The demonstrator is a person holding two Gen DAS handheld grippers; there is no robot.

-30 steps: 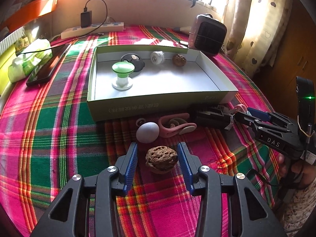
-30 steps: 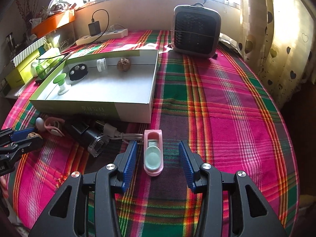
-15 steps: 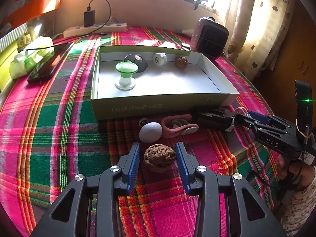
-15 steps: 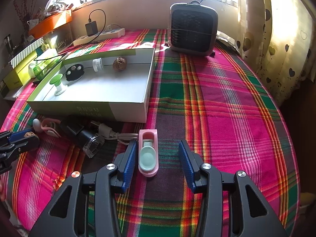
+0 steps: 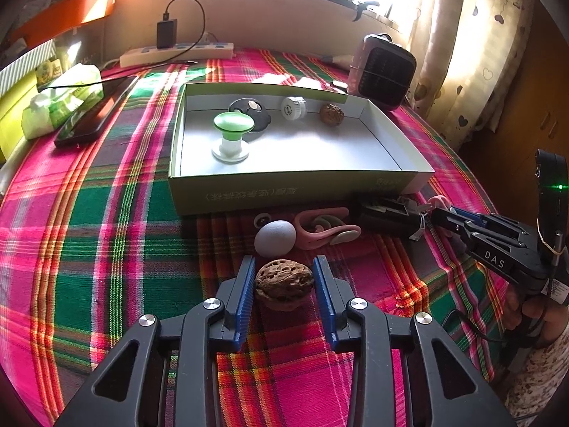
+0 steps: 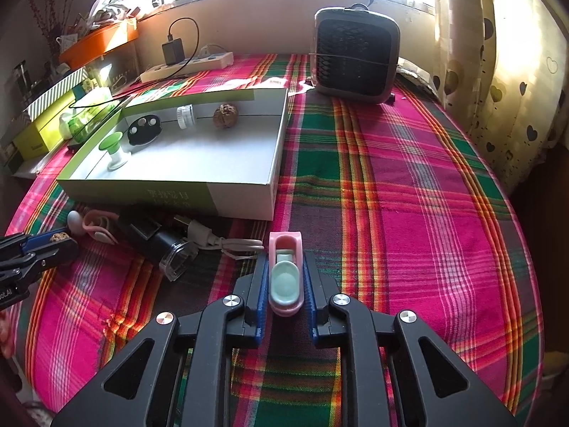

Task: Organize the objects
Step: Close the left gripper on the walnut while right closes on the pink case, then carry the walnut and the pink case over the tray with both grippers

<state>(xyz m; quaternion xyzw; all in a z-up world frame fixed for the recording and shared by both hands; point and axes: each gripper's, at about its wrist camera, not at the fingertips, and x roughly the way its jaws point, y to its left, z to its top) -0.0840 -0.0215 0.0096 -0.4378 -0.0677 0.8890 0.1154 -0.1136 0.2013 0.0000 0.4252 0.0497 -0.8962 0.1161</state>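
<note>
A brown walnut (image 5: 283,283) lies on the plaid cloth between the blue pads of my left gripper (image 5: 284,259). Its jaws are closing and both pads touch the nut's sides. My right gripper (image 6: 285,256) is closing too, its pads pressed against a small pink toy with a mint seat (image 6: 284,277). An open green-and-white box (image 5: 284,192) stands beyond, holding a green-topped stand (image 5: 233,131), a black disc (image 5: 250,112), a white jar (image 5: 293,106) and a second walnut (image 5: 331,114). In the left wrist view, the right gripper (image 5: 441,213) reaches in from the right.
In front of the box lie a grey egg (image 5: 274,237), a pink ear-hook piece (image 5: 327,227) and a black device with a cable (image 6: 160,238). A small heater (image 6: 355,57), a power strip (image 5: 177,55) and a phone (image 5: 94,114) sit further back.
Both grippers have narrowed without shifting. The left pads have come in against the walnut. The right pads have closed onto the pink toy.
</note>
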